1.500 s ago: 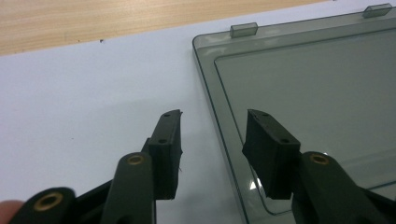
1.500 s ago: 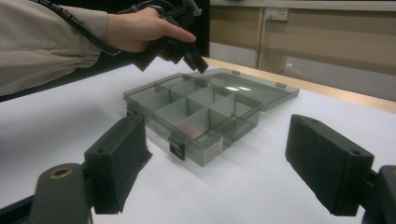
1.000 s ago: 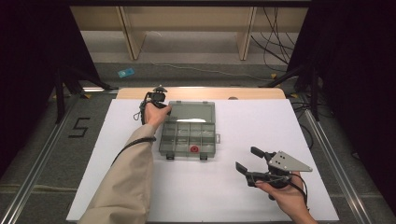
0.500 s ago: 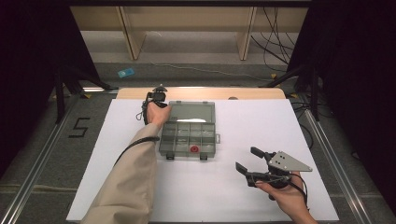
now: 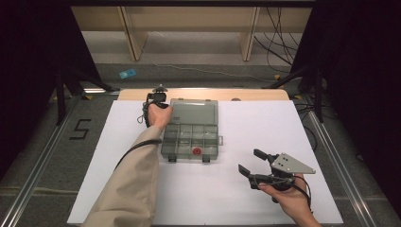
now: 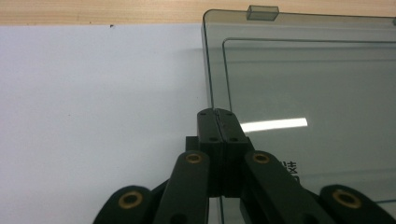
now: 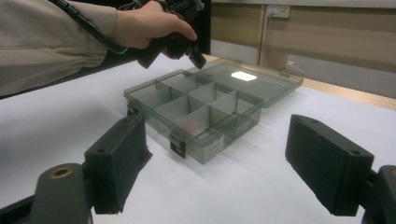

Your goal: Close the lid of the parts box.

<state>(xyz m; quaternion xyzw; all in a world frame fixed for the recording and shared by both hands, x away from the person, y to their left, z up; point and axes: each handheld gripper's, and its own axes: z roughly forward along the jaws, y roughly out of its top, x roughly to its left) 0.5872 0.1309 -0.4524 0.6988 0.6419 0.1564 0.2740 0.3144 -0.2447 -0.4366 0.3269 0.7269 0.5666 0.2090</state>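
White surface (image 5: 227,198) spans most of the high view, with a strip of bare wood along its far edge. Compartment box (image 5: 191,142) of smoky transparent plastic sits left of centre on the surface, opened flat: the divided tray lies nearer the person and the lid (image 6: 303,93) lies beyond it, resting on the surface toward the wooden edge. A small red item (image 5: 196,151) lies in one near-row compartment (kind cannot be told).

Left gripper (image 5: 158,101) is at the far left corner of the box, held by the left hand (image 7: 149,23) at the end of a beige sleeve (image 5: 132,189). In the left gripper view its jaws are clenched, pad faces pressed together, having just been closing; the tips lie over the left edge of the lid. Whether that edge is pinched between them cannot be told.

Right gripper (image 5: 249,161) is well apart from the box, near the right front of the surface, held low in the right hand (image 5: 288,198). Its jaws are released and spread wide, nothing between them, pointing toward the box front.
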